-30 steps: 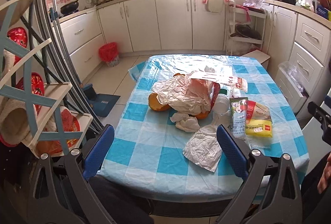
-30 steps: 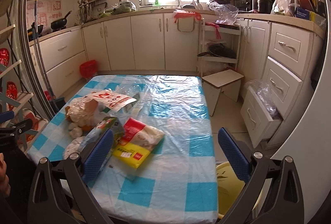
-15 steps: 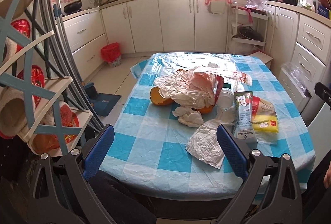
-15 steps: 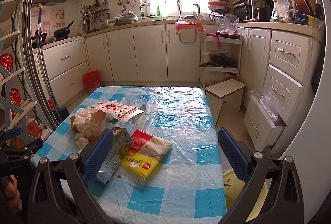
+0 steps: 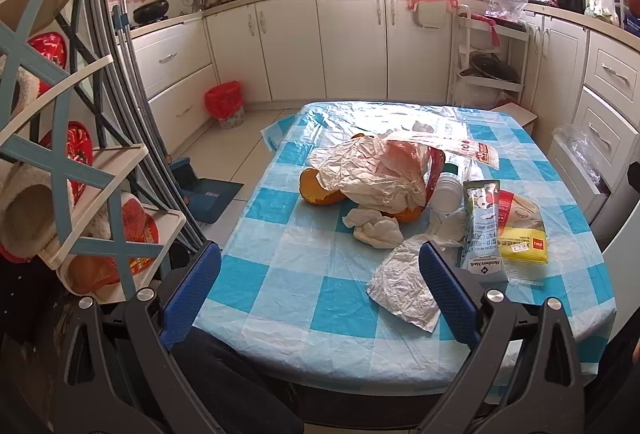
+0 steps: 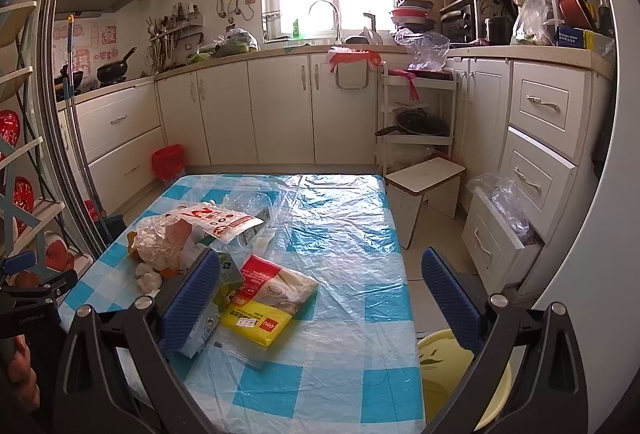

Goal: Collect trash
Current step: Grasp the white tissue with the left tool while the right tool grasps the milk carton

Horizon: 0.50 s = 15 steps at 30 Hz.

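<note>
Trash lies on the table with the blue checked cloth [image 5: 304, 286]: a crumpled plastic bag [image 5: 376, 173] over orange peel [image 5: 316, 189], a wad of tissue [image 5: 374, 226], a flat white wrapper [image 5: 400, 286], a milk carton [image 5: 482, 230] and a red and yellow packet [image 5: 520, 234]. My left gripper [image 5: 320, 294] is open and empty above the near edge. My right gripper [image 6: 320, 302] is open and empty above the table's near right part, with the carton [image 6: 208, 314] and the packet [image 6: 264, 298] by its left finger.
A red-lined bin [image 5: 226, 103] stands on the floor by the far cabinets. A shelf rack [image 5: 60, 193] is at the left, a dustpan [image 5: 208, 193] beside the table. A stool [image 6: 426, 179] and a yellow basin [image 6: 460, 374] are at the table's right.
Both grippers have risen and tilted up a little, so the table sits lower in both views. Nothing on the table has moved. Both jaws stay open.
</note>
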### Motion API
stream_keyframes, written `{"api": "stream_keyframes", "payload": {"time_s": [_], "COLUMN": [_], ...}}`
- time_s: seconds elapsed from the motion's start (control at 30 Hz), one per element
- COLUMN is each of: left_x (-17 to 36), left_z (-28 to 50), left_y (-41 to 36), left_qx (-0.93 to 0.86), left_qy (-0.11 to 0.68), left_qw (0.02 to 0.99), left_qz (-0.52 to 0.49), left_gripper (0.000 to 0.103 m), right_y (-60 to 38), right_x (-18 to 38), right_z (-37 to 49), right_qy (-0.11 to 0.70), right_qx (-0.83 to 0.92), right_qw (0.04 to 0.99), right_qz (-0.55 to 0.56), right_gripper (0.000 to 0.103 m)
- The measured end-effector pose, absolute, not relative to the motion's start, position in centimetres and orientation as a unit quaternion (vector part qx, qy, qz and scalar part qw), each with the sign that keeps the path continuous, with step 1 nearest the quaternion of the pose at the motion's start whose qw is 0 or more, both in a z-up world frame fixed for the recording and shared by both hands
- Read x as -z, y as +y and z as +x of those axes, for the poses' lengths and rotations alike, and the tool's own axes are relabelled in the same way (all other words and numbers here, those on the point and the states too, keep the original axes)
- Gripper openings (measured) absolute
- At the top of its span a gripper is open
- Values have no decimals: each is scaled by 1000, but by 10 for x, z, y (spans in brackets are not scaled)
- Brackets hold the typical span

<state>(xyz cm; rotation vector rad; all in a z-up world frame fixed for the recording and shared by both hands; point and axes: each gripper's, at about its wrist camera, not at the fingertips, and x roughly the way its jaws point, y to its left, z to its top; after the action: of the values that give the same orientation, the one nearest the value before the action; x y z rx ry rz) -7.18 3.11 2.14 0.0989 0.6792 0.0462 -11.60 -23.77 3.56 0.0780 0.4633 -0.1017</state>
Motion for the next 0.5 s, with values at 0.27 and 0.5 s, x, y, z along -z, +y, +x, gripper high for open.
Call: {"api": "stream_keyframes", "payload": {"time_s": [0.27,0.5], "left_x": [-21,-21], "left_z": [-72,-73], "left_y": [28,26], "left_qx": [-22,-22], "left_qy": [329,328], "left_qw": [942,943], "left_qz": [58,60], "left_gripper": [95,95], "right_y": [-238,-237], "right_x": [-36,-35], "right_z": [-116,-116], "right_qy": [231,231], "right_qx": [49,48], "right_qw": [971,971], "right_qz": [41,38], "right_gripper": [97,97]}}
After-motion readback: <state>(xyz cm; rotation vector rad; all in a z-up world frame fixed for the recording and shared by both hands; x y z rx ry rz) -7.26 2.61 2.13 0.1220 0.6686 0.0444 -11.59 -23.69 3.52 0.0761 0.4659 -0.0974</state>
